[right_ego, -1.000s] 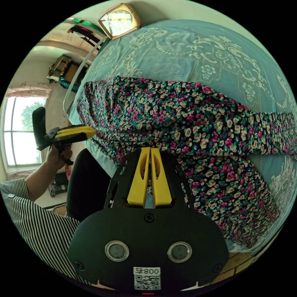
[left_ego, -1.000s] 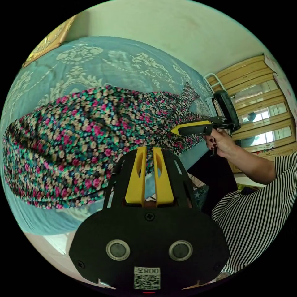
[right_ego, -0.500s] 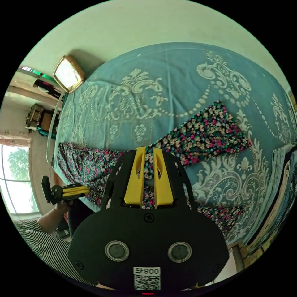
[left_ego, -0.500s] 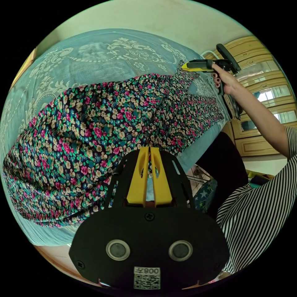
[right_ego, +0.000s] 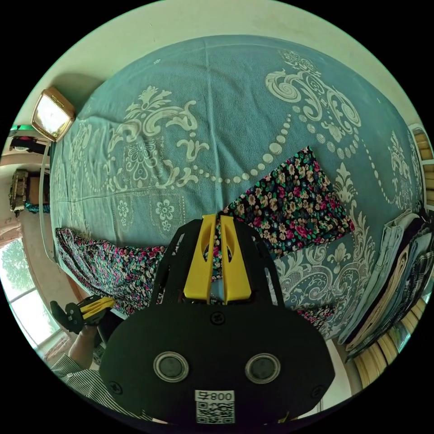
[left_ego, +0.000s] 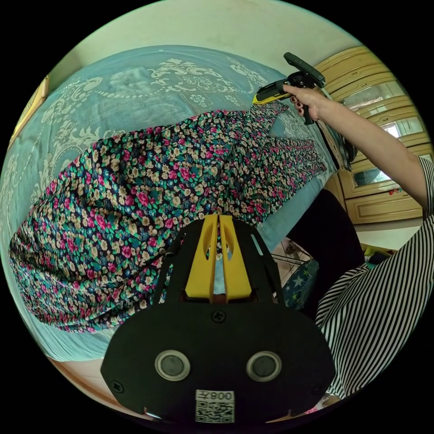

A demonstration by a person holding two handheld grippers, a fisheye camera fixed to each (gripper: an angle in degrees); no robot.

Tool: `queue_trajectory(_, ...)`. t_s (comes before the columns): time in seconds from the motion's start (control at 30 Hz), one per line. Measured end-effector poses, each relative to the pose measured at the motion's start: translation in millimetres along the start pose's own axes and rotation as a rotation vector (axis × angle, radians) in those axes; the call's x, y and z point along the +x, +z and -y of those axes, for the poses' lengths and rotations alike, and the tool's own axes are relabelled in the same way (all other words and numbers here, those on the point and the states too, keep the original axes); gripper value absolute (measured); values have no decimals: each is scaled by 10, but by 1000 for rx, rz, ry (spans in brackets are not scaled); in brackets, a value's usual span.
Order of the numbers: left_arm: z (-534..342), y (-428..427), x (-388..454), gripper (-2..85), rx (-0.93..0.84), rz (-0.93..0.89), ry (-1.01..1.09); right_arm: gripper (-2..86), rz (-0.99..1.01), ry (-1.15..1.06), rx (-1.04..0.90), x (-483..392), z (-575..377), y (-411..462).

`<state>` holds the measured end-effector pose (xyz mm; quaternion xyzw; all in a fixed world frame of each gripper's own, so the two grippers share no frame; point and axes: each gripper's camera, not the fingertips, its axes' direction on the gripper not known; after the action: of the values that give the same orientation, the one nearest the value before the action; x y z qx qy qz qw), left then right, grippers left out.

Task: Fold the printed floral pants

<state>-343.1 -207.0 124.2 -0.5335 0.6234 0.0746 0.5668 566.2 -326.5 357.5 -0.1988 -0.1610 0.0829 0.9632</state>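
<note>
Your right gripper (right_ego: 216, 218) has travelled a long way in the last second: it started low at the near edge of the bed, close beside your left gripper (left_ego: 218, 217), and it has now swung up and out over the teal patterned bedspread (right_ego: 217, 90), carrying one leg of the floral pants (left_ego: 149, 181) with it. Its yellow jaws sit pressed together with printed cloth pinched between them, and the leg's hem end lies angled across the bedspread just past the jaw tips. From your left gripper view you can see that hand stretched out at the far end of the leg. Your left gripper has barely moved; its jaws are nearly touching with the pants' fabric at their tips, but whether they truly grip it is hard to say. The pants lie spread along the near side of the bed, waist end bunched toward your left. This looks like one leg being drawn over for the lengthwise fold, which is not yet laid down. A stack of folded clothes (right_ego: 398, 271) sits at the bed's far edge.
</note>
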Motion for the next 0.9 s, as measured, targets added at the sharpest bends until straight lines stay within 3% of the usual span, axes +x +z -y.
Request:
queue_trajectory(0.17,122,-54,180,3,19,1,1,4,1,-14,-10,90,-206,-255)
queue_trajectory(0.47,364,-187,551,2,39,0,41,1,237,6,206,641,-1151,-1150)
queue_trajectory(0.7,545,-229,924,2,-23,50,111,1,381,33,326,1175,-2254,-1588)
queue_trajectory(0.9,681,-87,1179,3,-120,97,122,1,393,39,295,1427,-3011,-1522)
